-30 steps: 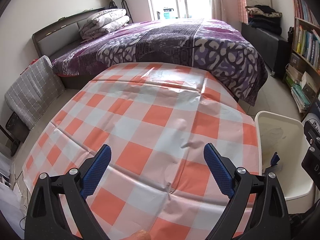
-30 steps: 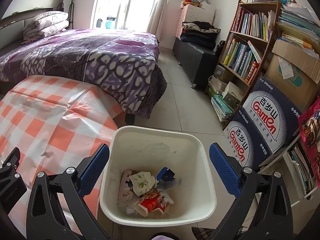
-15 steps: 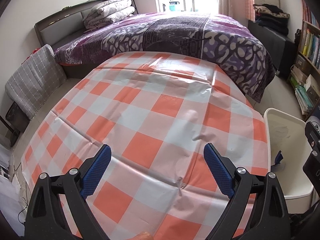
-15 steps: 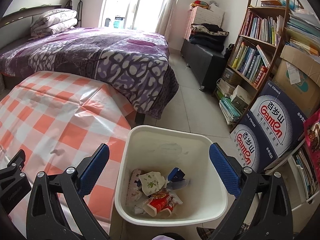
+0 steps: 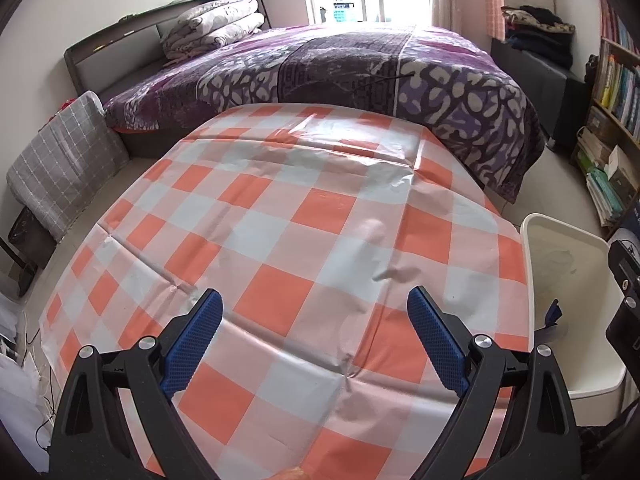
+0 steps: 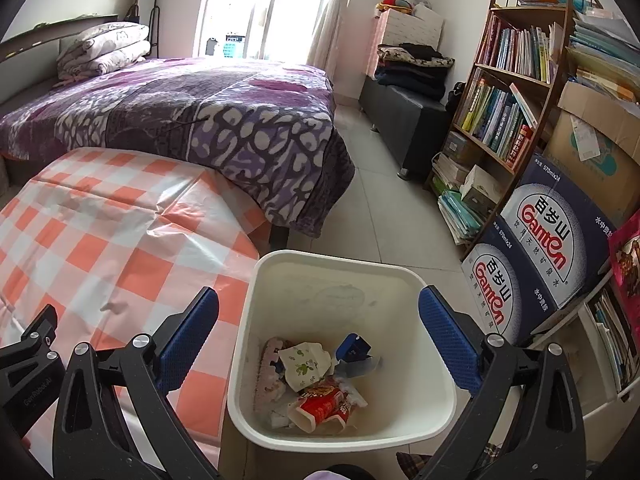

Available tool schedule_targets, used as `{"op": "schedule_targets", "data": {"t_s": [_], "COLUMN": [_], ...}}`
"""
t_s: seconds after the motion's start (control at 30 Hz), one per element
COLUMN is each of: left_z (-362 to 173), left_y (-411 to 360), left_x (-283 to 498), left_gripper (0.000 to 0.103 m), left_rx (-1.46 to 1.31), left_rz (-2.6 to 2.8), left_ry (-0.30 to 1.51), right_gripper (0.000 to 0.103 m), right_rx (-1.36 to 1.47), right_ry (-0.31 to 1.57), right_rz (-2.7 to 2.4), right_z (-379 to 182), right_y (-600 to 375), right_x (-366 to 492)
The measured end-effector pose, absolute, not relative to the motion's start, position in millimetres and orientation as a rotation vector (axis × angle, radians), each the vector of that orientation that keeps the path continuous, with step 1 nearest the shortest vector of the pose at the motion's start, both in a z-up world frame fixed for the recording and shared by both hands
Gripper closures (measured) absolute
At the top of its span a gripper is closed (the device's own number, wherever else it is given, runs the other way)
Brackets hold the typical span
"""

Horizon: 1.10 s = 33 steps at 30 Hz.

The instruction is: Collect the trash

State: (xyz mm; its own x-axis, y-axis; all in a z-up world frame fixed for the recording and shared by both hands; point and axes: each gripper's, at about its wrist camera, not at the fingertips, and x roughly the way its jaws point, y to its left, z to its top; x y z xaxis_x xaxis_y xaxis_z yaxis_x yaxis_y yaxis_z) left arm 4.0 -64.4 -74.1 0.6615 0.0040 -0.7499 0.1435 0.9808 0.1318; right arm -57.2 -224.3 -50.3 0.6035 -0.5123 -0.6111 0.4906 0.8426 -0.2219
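Note:
A white trash bin (image 6: 400,280) stands on the floor beside the table, holding a red wrapper (image 6: 324,402), a crumpled floral paper (image 6: 304,364), a blue scrap (image 6: 354,346) and a pink piece (image 6: 268,376). My right gripper (image 6: 318,320) is open and empty above the bin. My left gripper (image 5: 314,320) is open and empty above the table with the orange-and-white checked cloth (image 5: 280,240). The bin also shows at the right edge of the left wrist view (image 5: 560,236). No trash shows on the cloth.
A bed with a purple cover (image 5: 360,68) lies behind the table. A bookshelf (image 6: 516,88) and blue Ganten boxes (image 6: 560,240) stand right of the bin. A grey checked cushion (image 5: 60,168) leans at the left. Tiled floor (image 6: 384,208) runs between bed and shelf.
Both grippers have shifted left and drawn back slightly, so the table and bin sit further right in view. Both stay open and empty.

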Motion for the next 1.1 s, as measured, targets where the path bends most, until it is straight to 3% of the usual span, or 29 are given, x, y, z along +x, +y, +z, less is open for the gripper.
{"op": "schedule_targets", "data": {"t_s": [1.1], "left_z": [-71], "left_y": [-92], "left_x": [6], "left_gripper": [0.012], "left_rx": [0.165], "left_rz": [-0.174], "left_ry": [0.858], "right_gripper": [0.007], "right_rx": [0.027], "right_ry": [0.714], "right_rz": [-0.639], "right_z": [-47], "right_y": [-256], "right_x": [-74]}}
